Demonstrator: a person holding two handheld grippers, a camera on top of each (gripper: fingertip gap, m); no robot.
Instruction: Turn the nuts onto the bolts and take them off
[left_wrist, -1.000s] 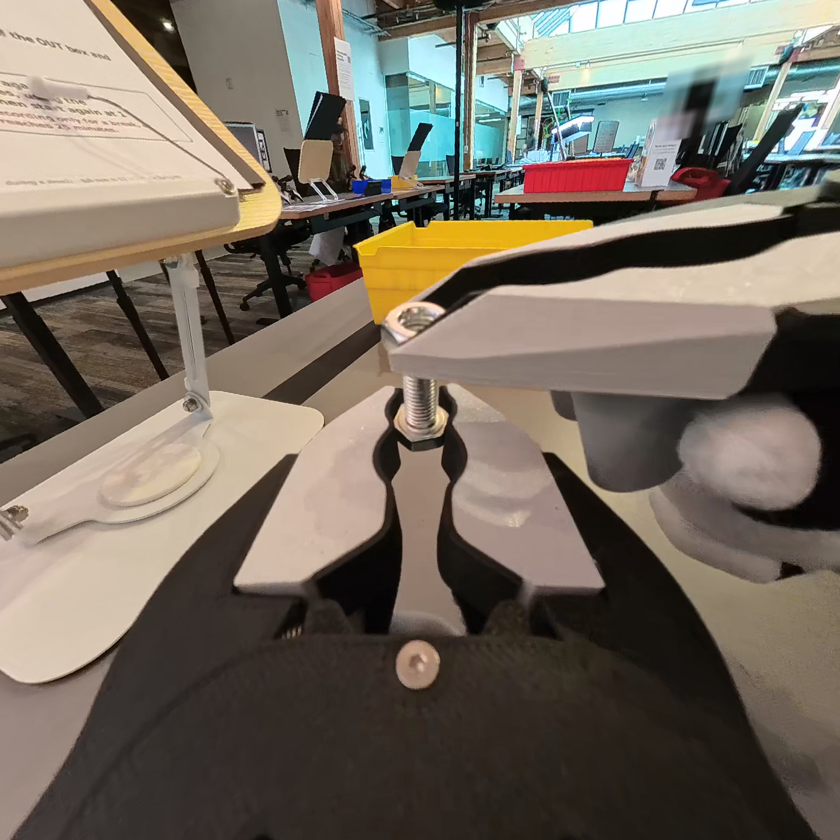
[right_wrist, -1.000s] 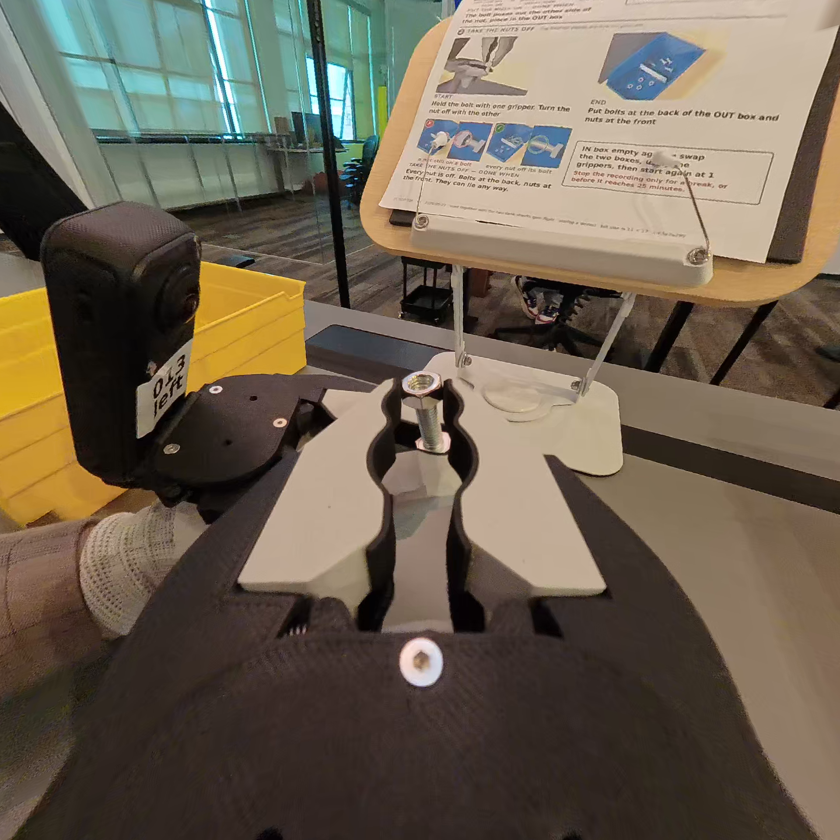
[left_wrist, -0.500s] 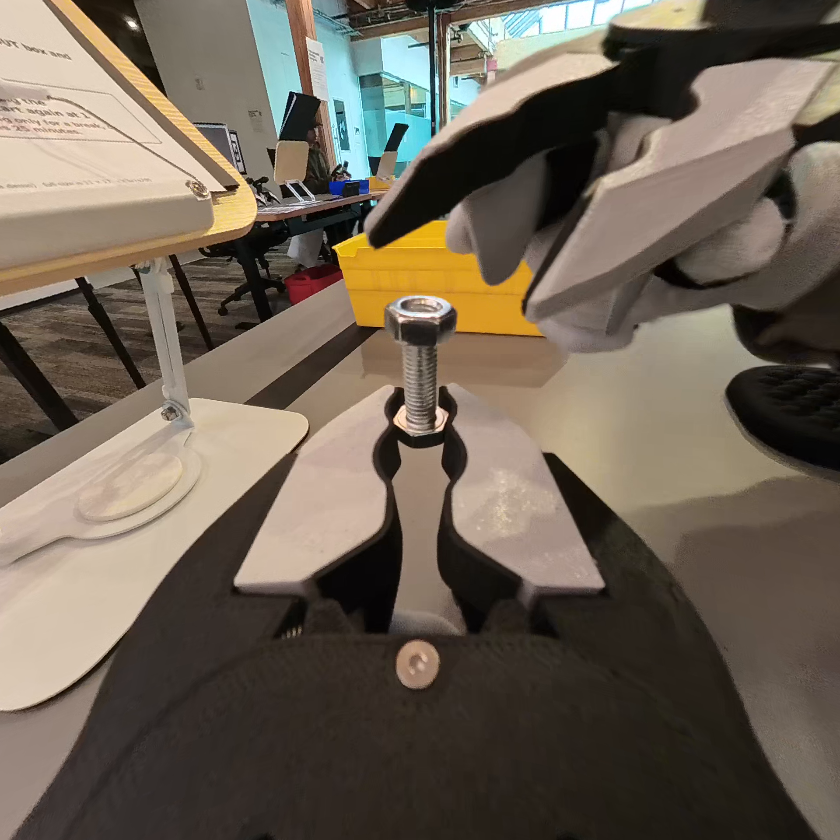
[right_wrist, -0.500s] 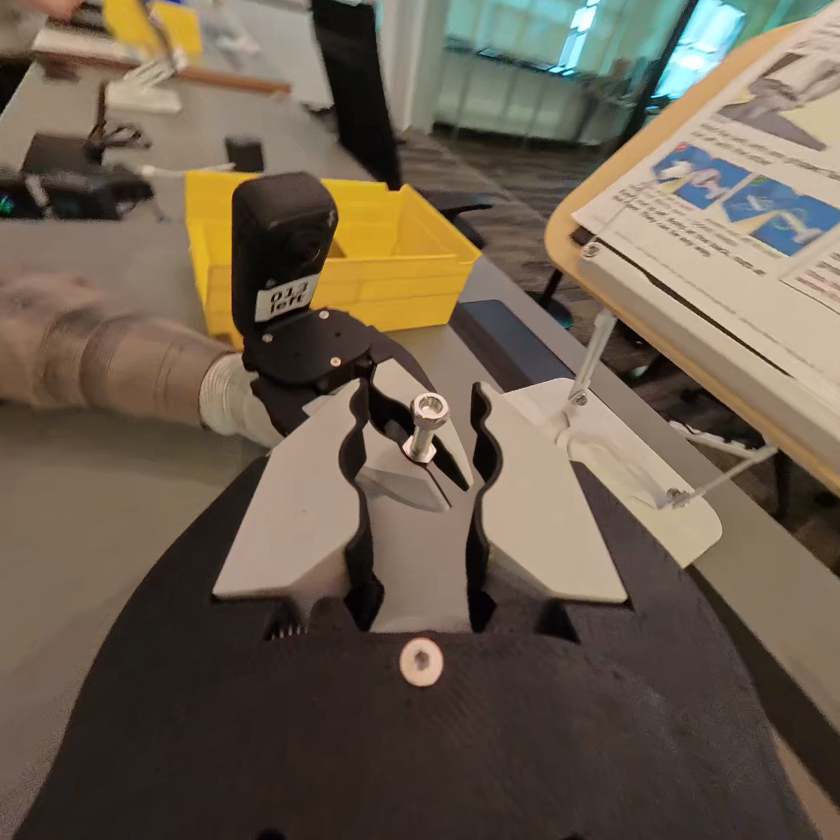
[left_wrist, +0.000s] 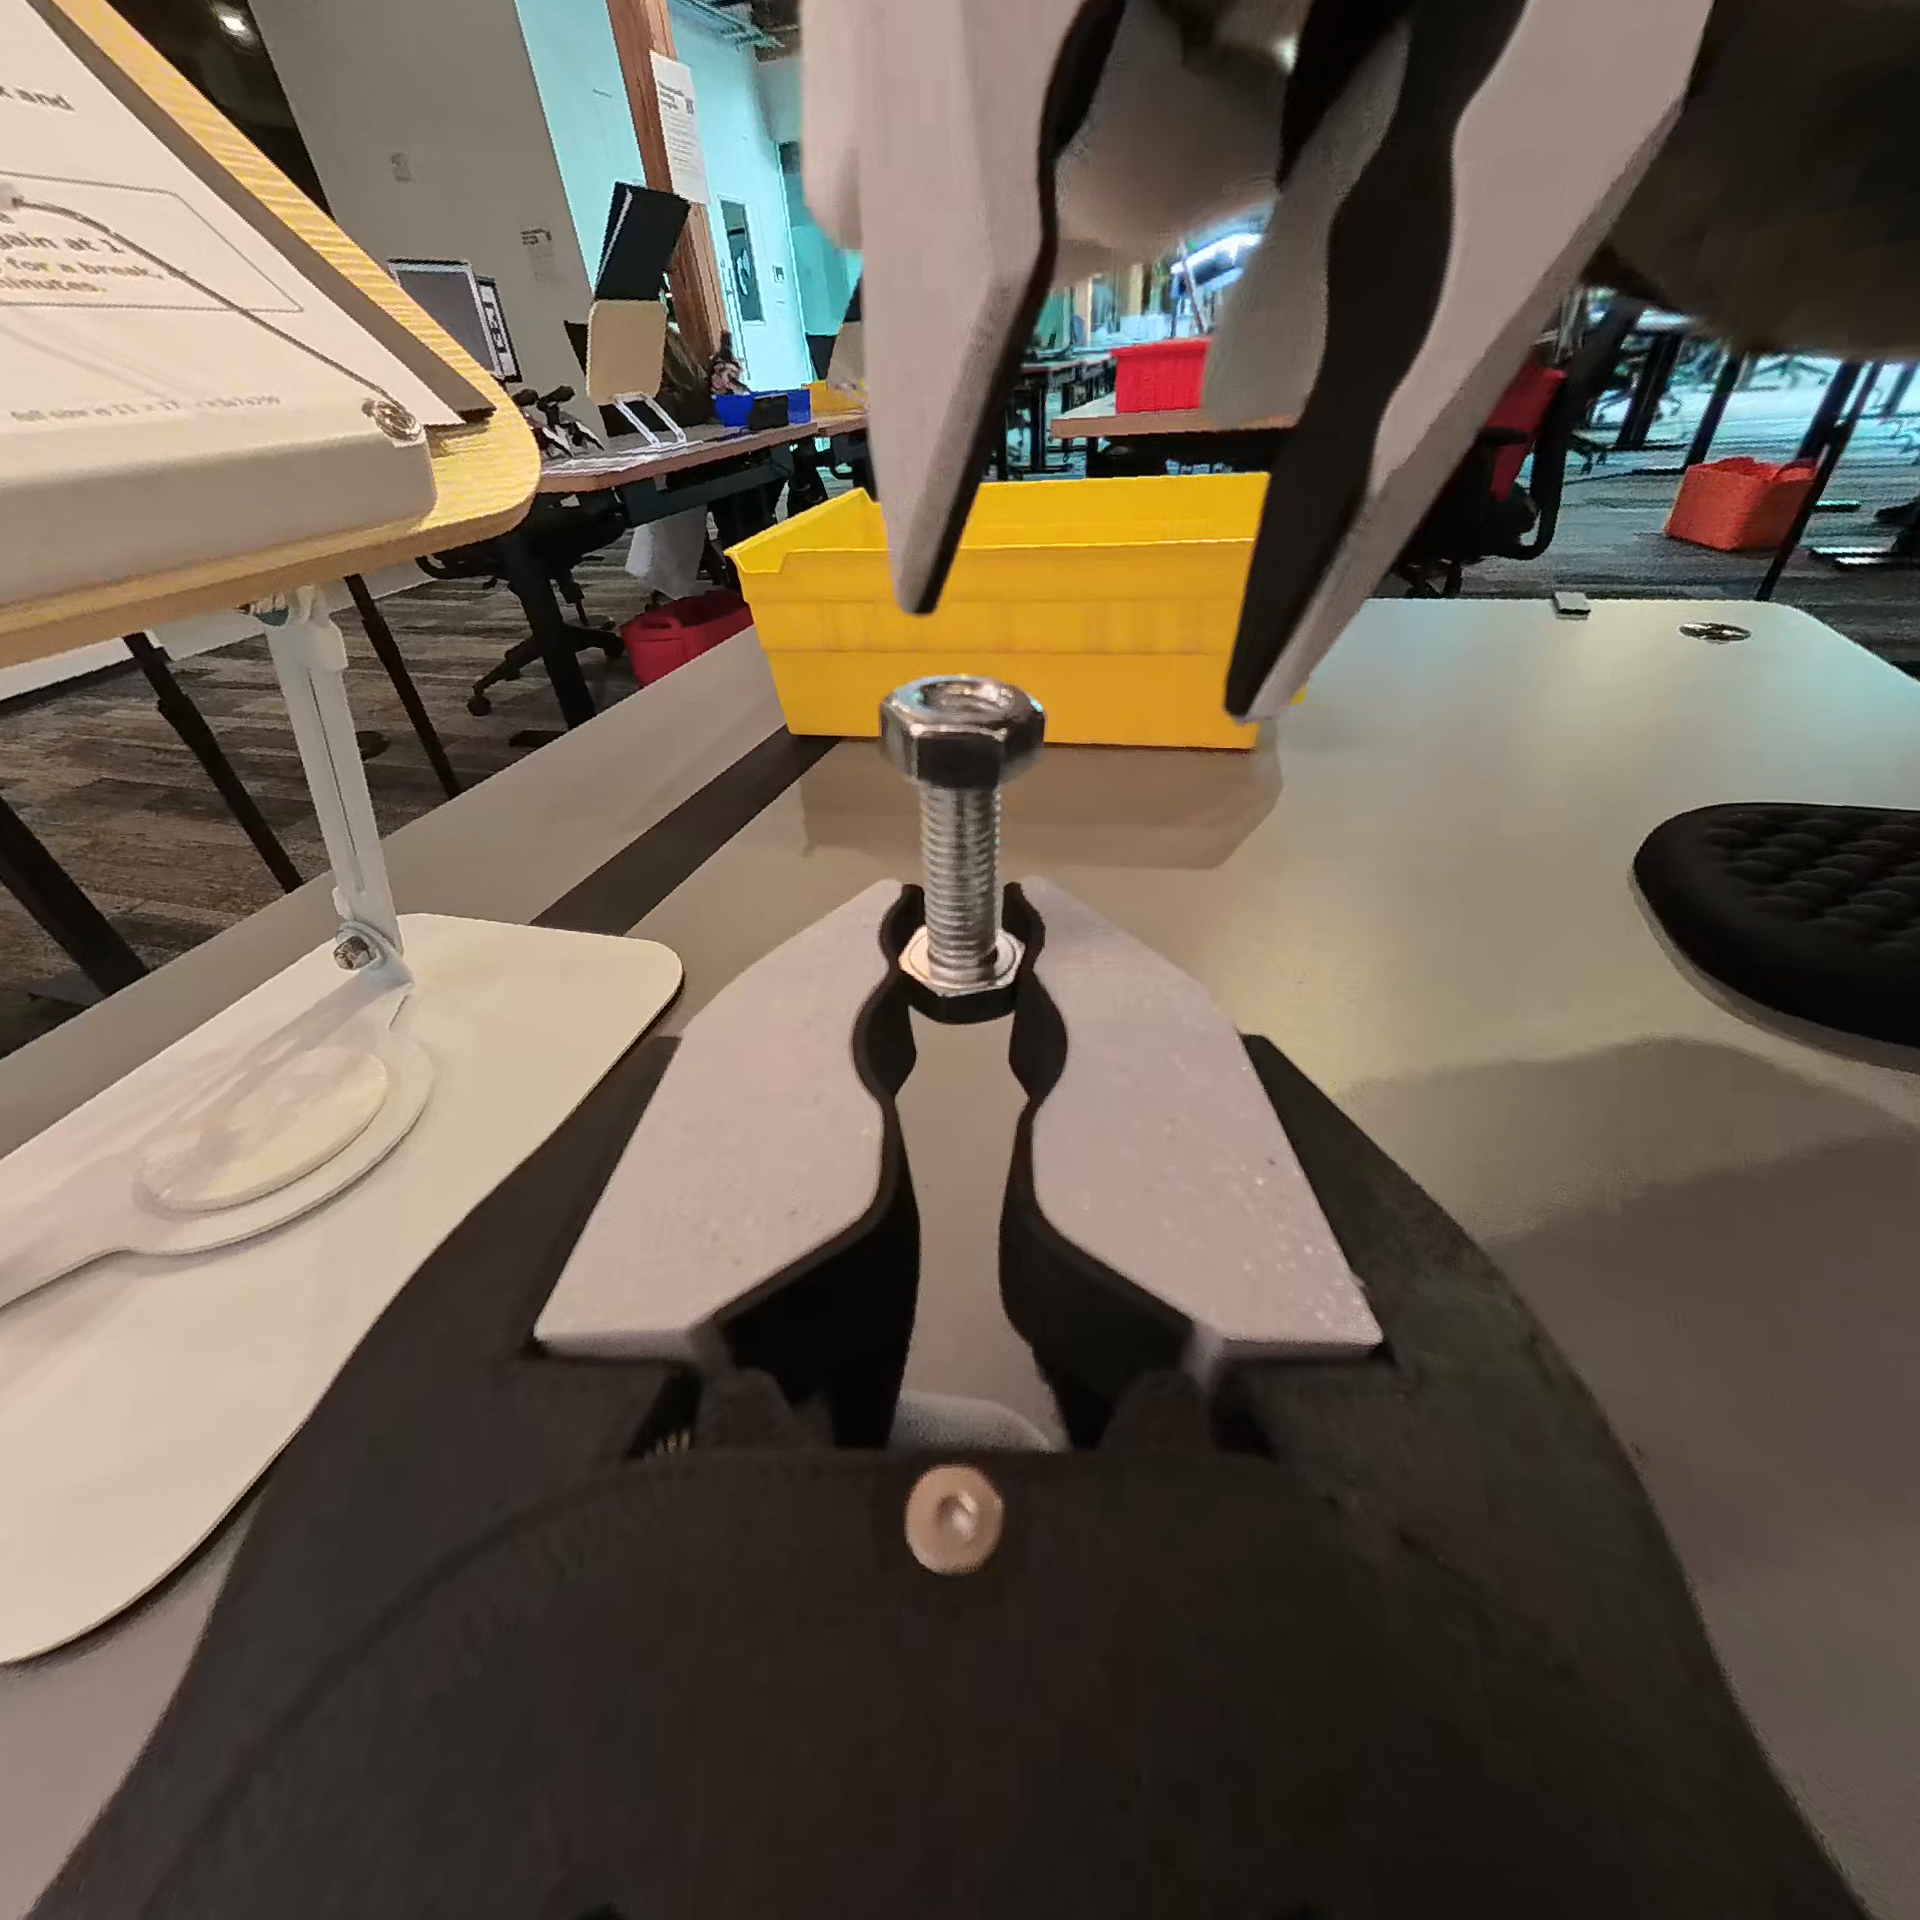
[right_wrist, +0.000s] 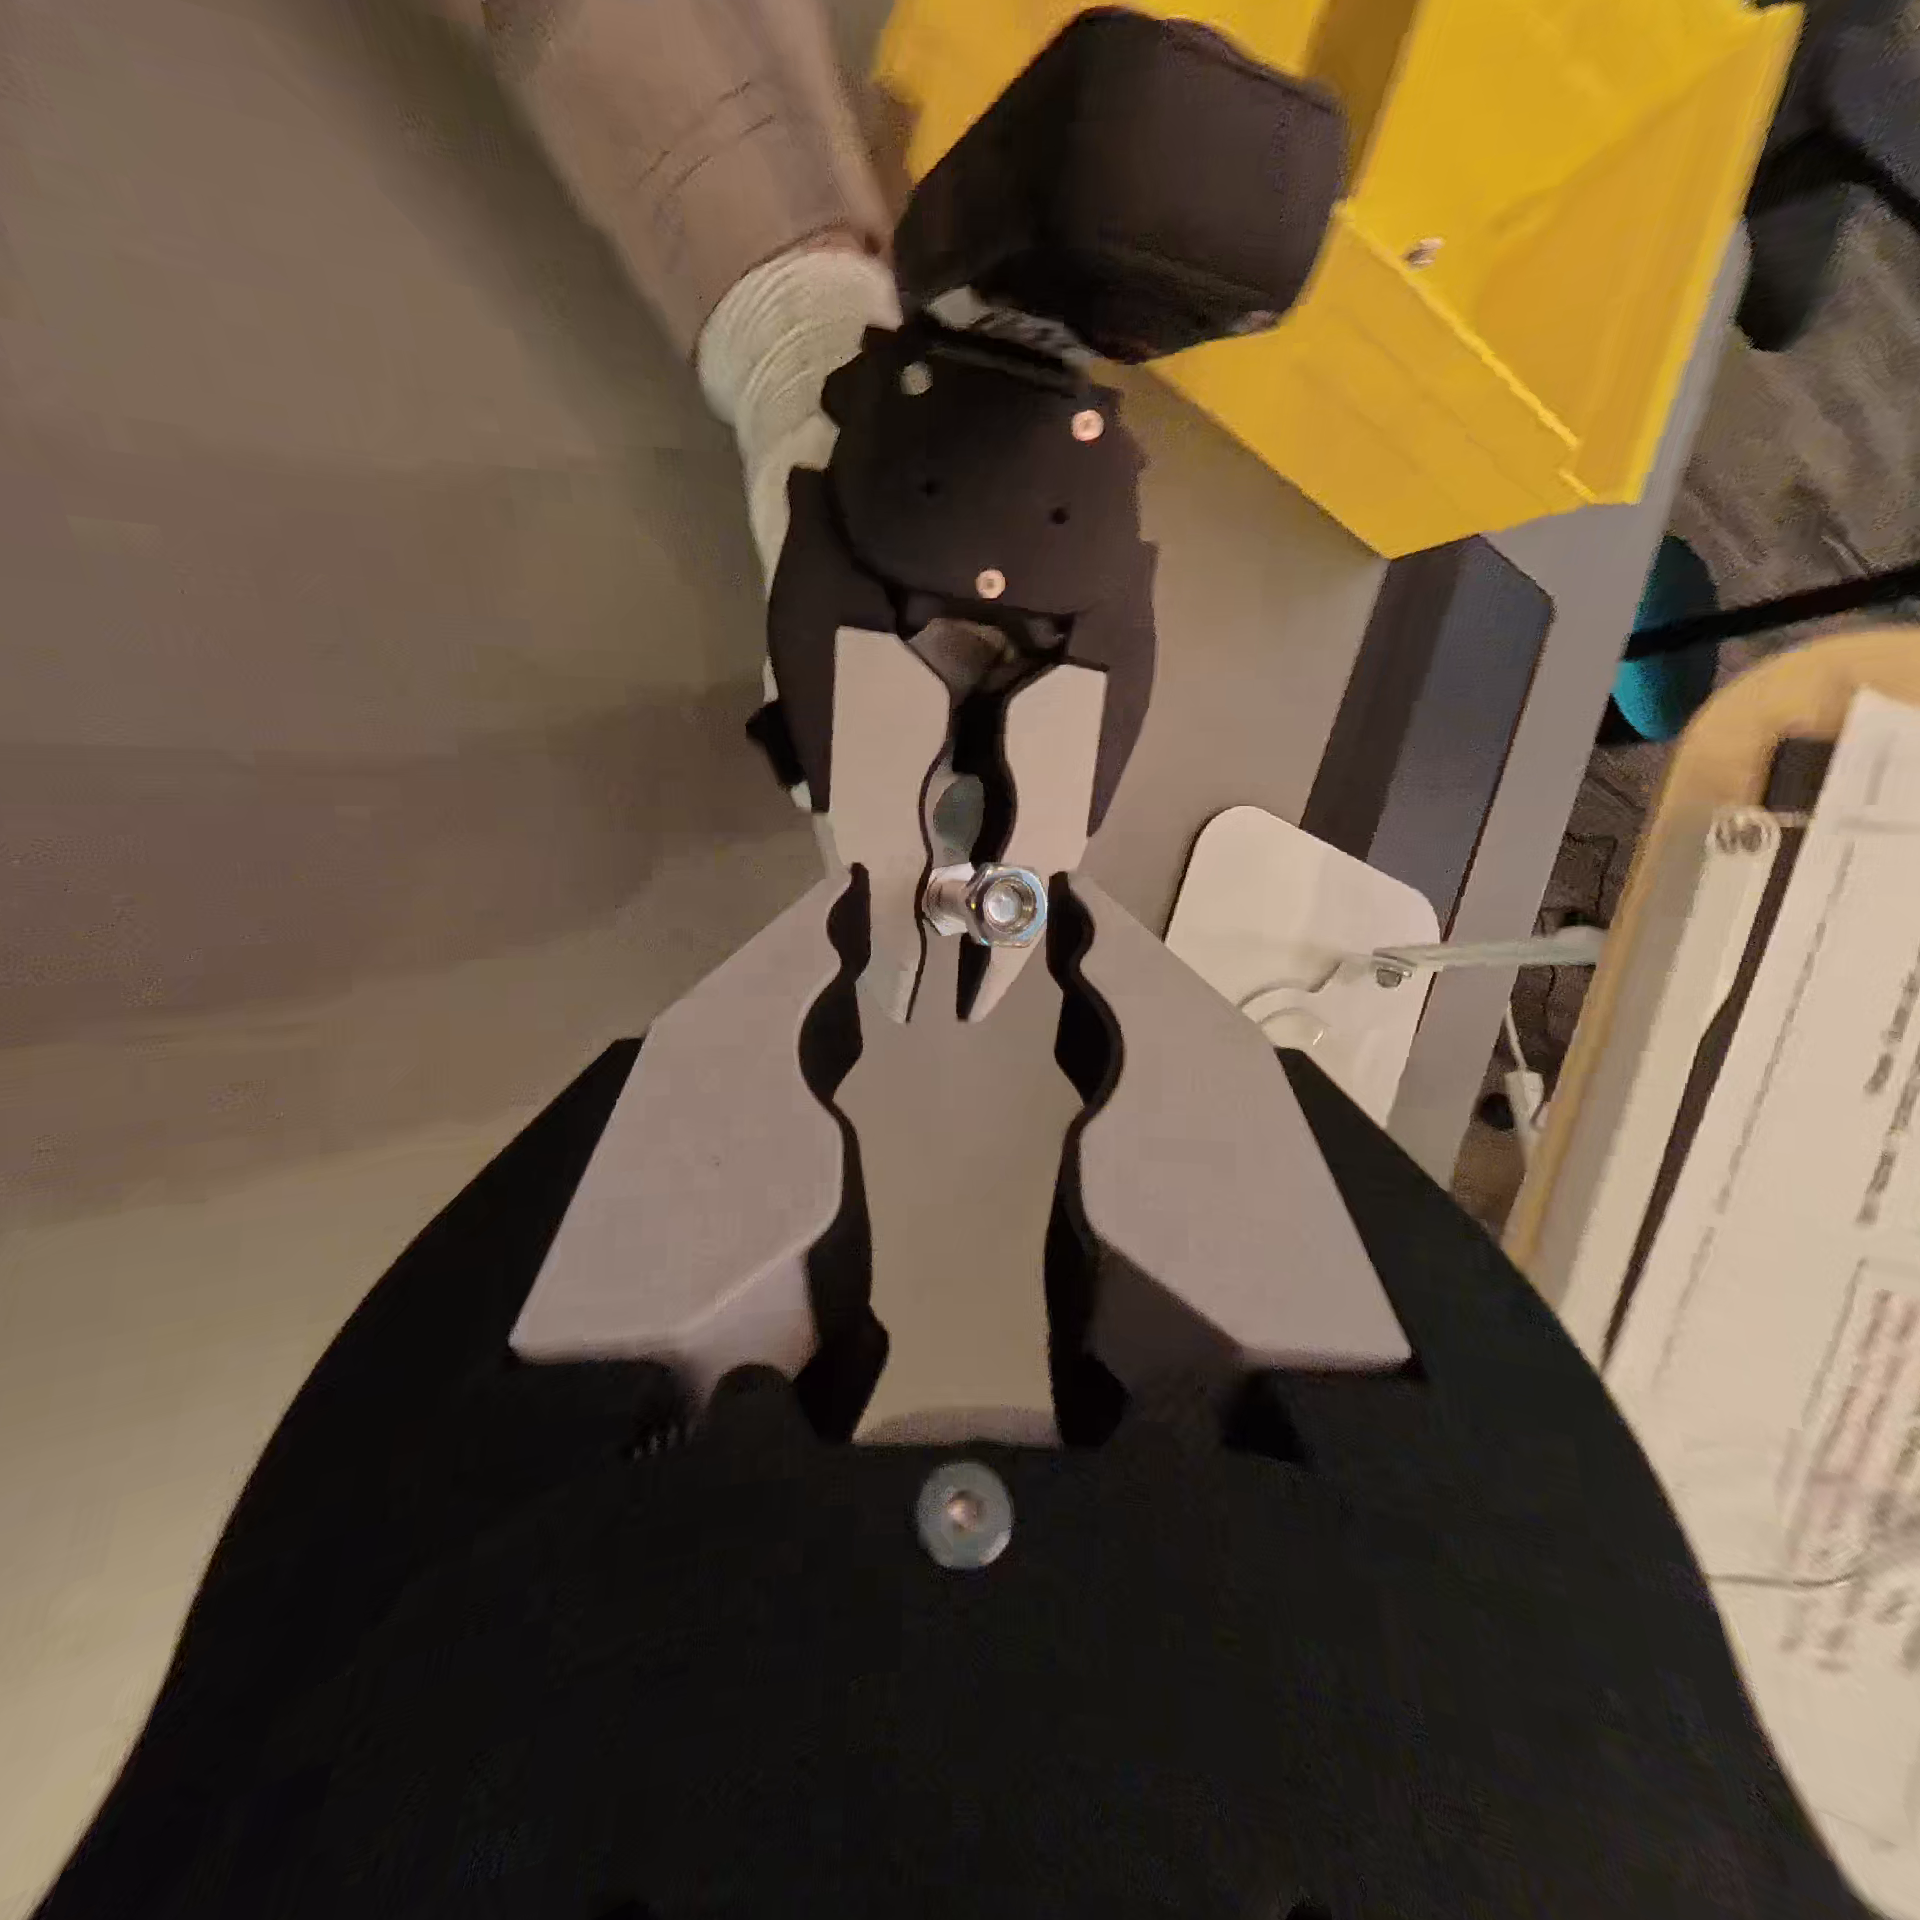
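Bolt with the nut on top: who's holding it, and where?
The left gripper holds the bolt by its head, at the bottom. The right gripper is open above the nut, holding nothing.

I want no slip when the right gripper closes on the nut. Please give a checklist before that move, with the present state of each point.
1. Left gripper shut on bolt head: ok.
2. Bolt upright: ok.
3. Hex nut at bolt's top end: ok.
4. Right gripper open: ok.
5. Right gripper's fingers either side of the nut: ok, slightly off-centre.
6. How much thread holds the nut: cannot tell.
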